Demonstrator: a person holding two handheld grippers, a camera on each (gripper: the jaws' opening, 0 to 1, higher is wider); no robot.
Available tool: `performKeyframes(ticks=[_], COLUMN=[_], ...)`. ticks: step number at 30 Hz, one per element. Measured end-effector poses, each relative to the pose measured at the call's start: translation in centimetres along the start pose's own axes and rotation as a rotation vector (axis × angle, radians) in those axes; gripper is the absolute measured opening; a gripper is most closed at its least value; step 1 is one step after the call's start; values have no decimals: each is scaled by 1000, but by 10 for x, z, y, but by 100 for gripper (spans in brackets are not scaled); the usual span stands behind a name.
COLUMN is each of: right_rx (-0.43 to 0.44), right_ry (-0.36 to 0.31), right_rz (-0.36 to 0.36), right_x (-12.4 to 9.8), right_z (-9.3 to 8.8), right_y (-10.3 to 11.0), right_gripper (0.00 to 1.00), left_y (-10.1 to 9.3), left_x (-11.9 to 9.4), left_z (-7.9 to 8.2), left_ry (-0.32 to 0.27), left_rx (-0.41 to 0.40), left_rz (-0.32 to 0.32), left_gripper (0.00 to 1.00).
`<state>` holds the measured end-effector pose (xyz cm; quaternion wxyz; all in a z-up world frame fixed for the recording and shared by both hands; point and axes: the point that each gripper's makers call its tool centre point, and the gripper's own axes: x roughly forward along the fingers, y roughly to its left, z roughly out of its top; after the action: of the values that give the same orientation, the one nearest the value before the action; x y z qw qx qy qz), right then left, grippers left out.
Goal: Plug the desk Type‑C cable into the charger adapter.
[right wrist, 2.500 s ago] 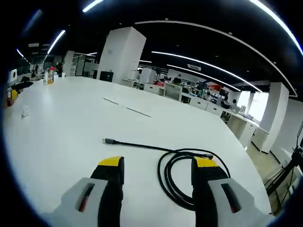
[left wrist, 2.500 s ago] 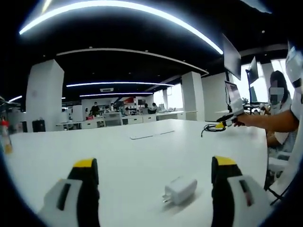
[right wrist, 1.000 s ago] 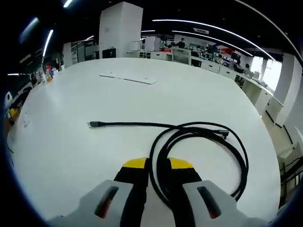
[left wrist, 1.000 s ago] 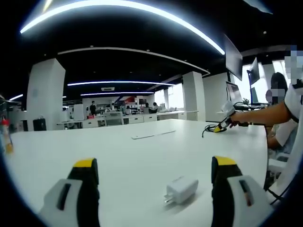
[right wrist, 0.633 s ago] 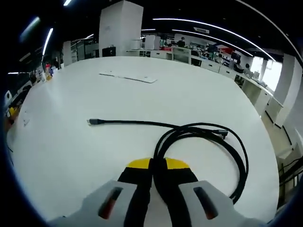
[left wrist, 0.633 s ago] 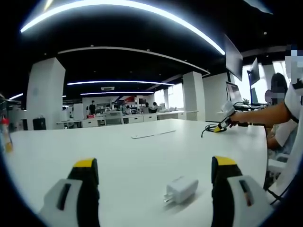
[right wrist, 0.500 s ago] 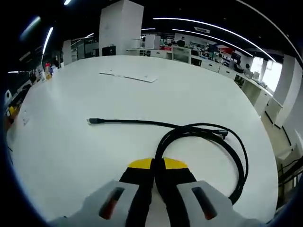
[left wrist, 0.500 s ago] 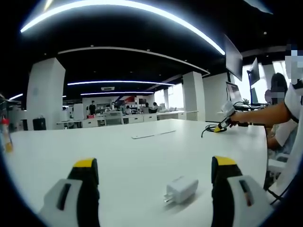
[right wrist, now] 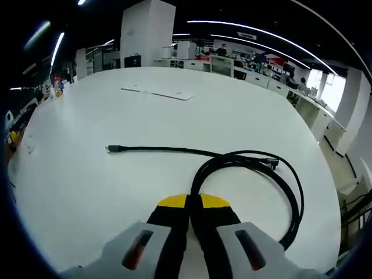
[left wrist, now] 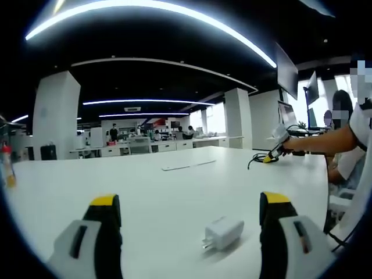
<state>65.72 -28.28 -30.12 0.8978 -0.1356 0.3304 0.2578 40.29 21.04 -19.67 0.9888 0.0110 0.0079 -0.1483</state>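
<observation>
A white charger adapter (left wrist: 222, 233) lies on the white table (left wrist: 174, 192) between my left gripper's (left wrist: 185, 204) open jaws, nearer the right one, its prongs facing left. In the right gripper view a black Type-C cable (right wrist: 256, 171) lies coiled on the table (right wrist: 87, 128), with one plug end (right wrist: 113, 149) stretched out to the left. My right gripper (right wrist: 193, 203) is shut on the near part of the coil. In the left gripper view the right gripper (left wrist: 273, 153) shows far off at the right, held by a person's arm (left wrist: 322, 142).
A flat white strip (right wrist: 156, 93) lies farther out on the table. Small bottles (left wrist: 6, 168) stand at the table's left edge. A person (left wrist: 349, 128) sits at the right edge. Monitors and desks stand in the background.
Since 2.5 s ago my right gripper has gone from open to shut on the cable coil. The left gripper and the adapter have stayed still.
</observation>
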Motion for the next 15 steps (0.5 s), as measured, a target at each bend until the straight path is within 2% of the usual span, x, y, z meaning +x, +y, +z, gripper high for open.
performKeyframes(ticks=[1,3,15], right_rx=[3,-11,-2], right_ry=[0,-23,-17], right_rz=[1,-8,10], right_x=[-14,-16,-18], right_z=[0,4,3], right_y=[42,52,61], right_gripper=[5,5,5], left_y=[0,0,-1], left_x=[0,0,0], left_z=[0,0,1], left_ry=[0,1,0], left_rx=[0,-1,-6], left_rz=[0,0,-3], left_gripper=[100,100,100])
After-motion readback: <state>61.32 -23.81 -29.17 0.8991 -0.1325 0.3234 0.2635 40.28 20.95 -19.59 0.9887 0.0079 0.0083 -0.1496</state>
